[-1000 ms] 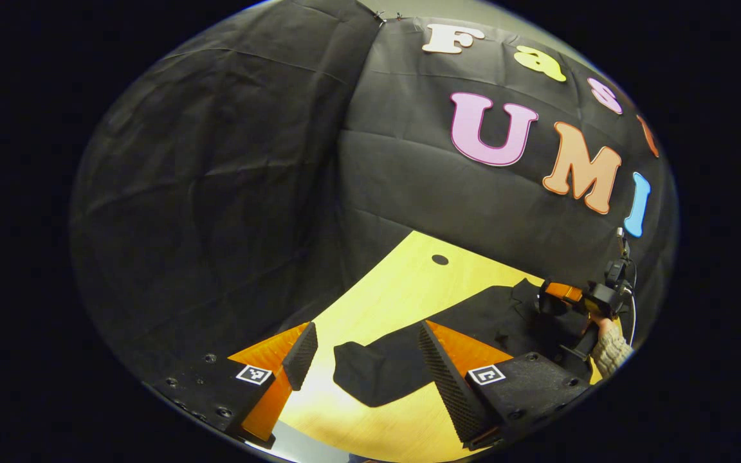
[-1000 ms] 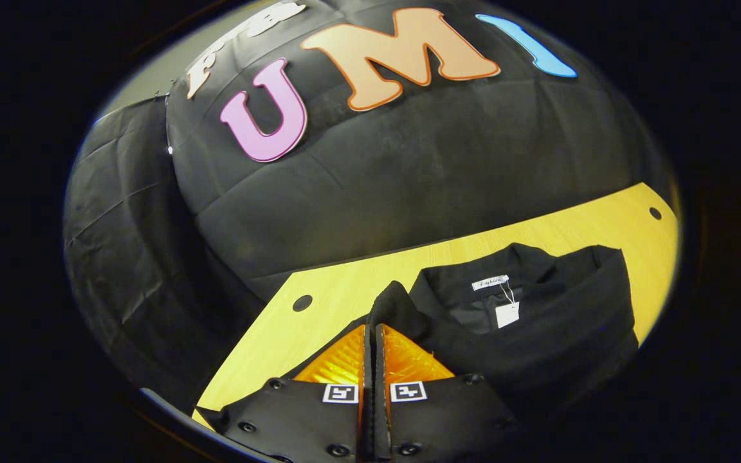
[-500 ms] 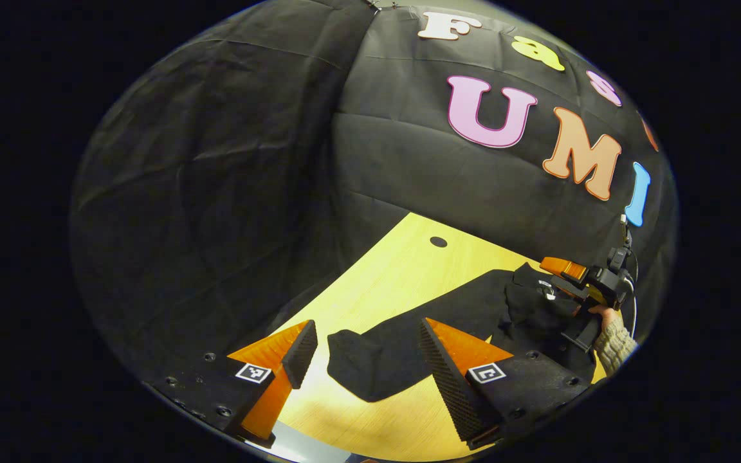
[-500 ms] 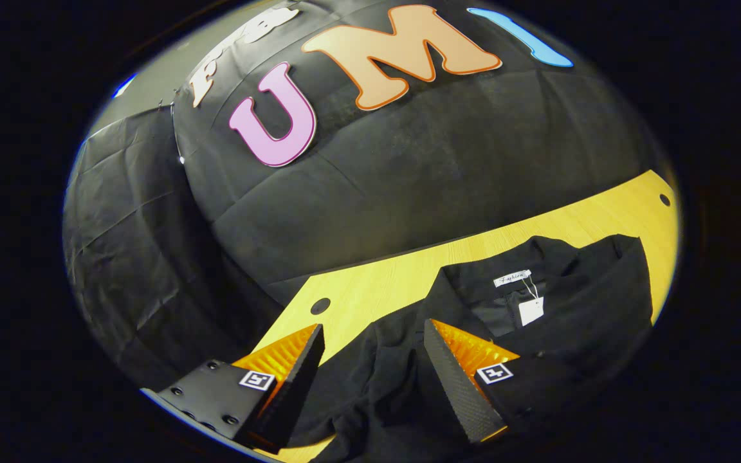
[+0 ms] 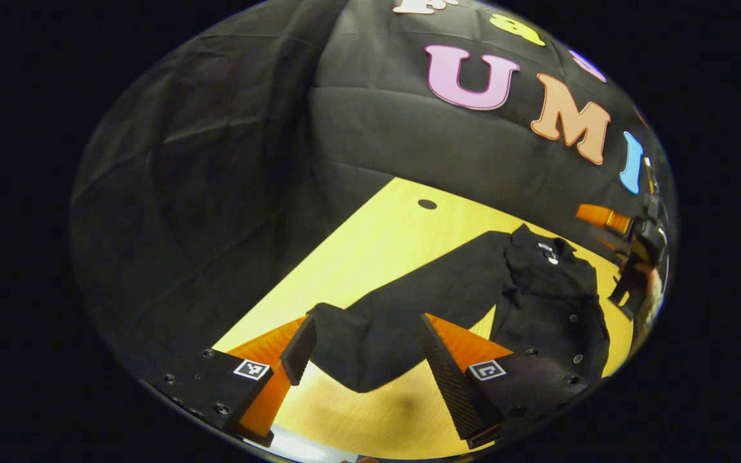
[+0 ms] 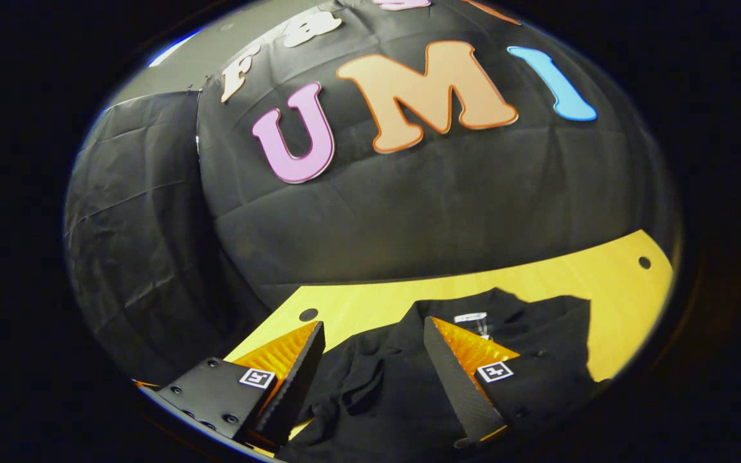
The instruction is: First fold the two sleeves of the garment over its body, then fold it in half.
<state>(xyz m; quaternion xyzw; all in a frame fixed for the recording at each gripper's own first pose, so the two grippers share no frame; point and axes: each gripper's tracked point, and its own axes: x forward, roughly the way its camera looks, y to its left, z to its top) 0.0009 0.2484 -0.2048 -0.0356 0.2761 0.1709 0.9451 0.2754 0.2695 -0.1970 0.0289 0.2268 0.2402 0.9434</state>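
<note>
The black garment (image 5: 550, 296) lies flat on the counter (image 5: 377, 251), one sleeve (image 5: 402, 308) stretched out toward the left tool (image 5: 364, 366) — its fingers apart, the cuff between them. The right tool (image 6: 374, 379) hangs over the body, fingers spread, gripping nothing.

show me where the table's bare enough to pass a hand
Bare table lies between the outstretched sleeve and the wall, around the hole. A second strip lies near the edge under the sleeve's cuff, by the left gripper. In the right gripper view, wood past the collar is free too. It is crowded over the garment, where the right gripper hangs open.
</note>
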